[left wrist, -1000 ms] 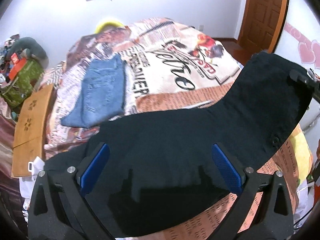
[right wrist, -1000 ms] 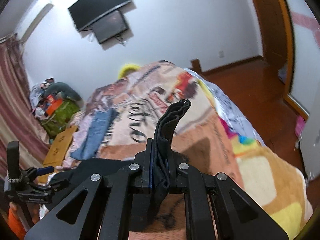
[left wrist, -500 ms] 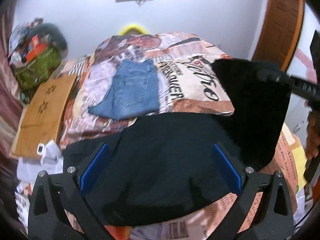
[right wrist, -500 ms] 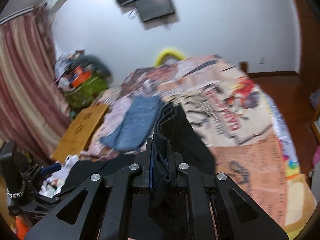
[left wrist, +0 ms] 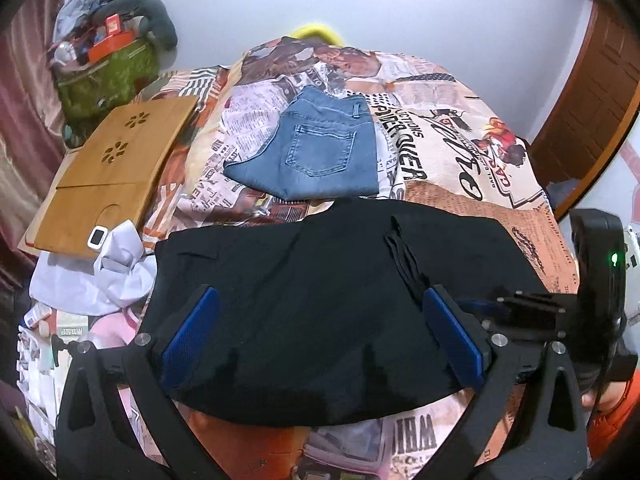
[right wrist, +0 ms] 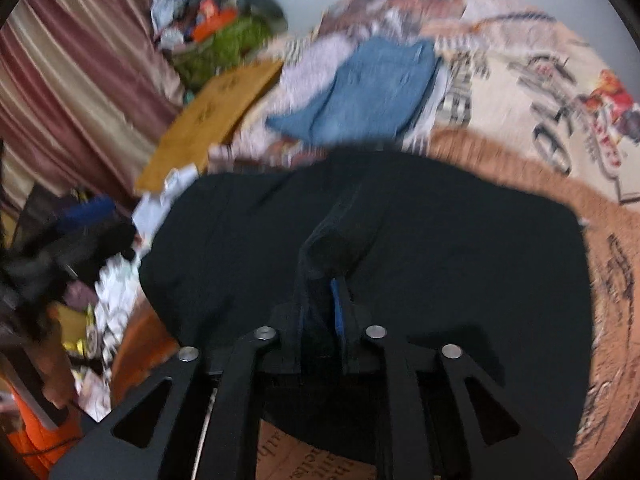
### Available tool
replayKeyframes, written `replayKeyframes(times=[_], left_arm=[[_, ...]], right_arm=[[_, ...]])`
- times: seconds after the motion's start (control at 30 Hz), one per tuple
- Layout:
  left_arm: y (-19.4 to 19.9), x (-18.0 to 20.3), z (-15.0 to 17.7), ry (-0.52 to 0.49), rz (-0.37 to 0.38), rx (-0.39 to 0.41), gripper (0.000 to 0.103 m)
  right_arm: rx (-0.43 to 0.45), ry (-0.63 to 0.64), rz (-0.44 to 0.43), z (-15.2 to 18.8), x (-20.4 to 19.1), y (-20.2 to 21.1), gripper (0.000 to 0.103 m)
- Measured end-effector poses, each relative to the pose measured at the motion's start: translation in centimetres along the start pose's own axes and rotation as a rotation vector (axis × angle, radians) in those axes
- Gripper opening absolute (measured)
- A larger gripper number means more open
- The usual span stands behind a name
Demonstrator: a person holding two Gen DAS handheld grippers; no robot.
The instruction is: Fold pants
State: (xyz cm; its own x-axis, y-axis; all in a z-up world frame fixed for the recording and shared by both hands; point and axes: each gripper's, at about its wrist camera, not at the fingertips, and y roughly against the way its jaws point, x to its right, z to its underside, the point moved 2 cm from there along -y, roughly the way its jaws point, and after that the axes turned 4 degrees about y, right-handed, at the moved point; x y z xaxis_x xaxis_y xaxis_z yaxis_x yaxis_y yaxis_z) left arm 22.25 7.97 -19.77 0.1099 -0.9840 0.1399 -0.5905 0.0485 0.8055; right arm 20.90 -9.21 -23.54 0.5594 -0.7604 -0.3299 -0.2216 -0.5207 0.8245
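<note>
The black pants (left wrist: 320, 312) lie folded across the bed's (left wrist: 460, 152) near edge, just short of folded jeans (left wrist: 316, 152). The left claw (left wrist: 320, 344) hovers spread wide; the right claw (right wrist: 320, 312), blurred, pinches a raised pants fold. Bare bedspread stretches rightward.

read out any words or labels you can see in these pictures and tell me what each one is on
"POWER": bold black letters on the printed bedspread, just right of the folded blue jeans.
"WHI": cut-off black letters, upside down, on the bedspread's near edge below the black pants.
Large black script beside a red cartoon figure on the bedspread: not readable with certainty.
Newspaper-style fine print on the bedspread: too small.
Right wrist view: too blurred to read.
</note>
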Motion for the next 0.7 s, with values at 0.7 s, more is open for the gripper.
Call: replayKeyframes(times=[0.7], left_arm=[[-4.8, 9.1, -4.6, -0.154, 0.034, -0.029, 0.103]], right_arm=[[0.205, -0.057, 0.238, -1.3, 9.6, 10.4, 0.069]])
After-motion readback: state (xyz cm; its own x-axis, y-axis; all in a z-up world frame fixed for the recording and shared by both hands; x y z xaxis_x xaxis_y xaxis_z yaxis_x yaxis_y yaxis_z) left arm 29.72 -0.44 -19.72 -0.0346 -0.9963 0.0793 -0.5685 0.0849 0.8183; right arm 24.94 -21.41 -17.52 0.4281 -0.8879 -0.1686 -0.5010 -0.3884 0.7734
